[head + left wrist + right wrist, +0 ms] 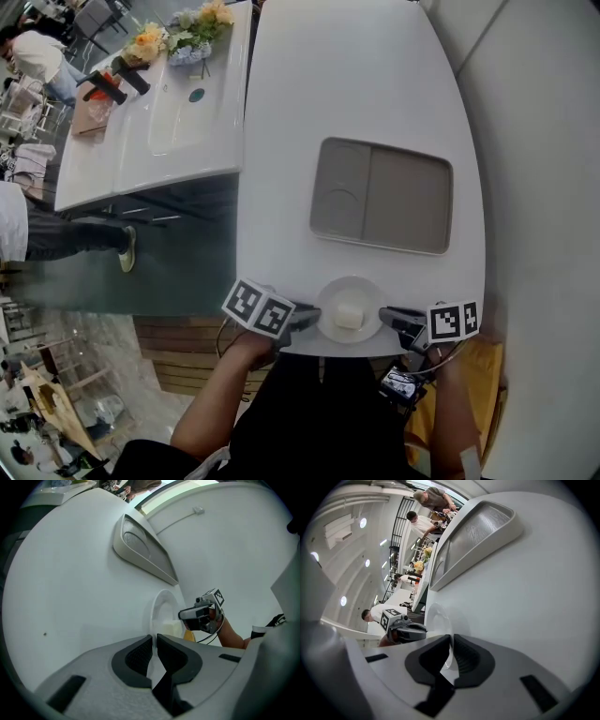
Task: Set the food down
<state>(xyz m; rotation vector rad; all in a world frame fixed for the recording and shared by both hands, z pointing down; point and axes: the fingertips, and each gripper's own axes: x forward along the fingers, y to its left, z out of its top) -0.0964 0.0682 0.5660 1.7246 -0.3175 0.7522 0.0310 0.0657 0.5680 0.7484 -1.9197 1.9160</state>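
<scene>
white plate (349,285) with pale food (349,315); left gripper (312,319) and right gripper (385,319) each clamp its opposite rims, jaws nearly together

I see a smooth, faintly glossy white table (356,84). The grey tray (412,202) looks like matt plastic. At the table's near edge the white plate (330,298) is glossy and the pale food (349,316) matt. My left gripper (154,640) has a grainy grey plastic shell and black ribbed pads (136,656).
</scene>
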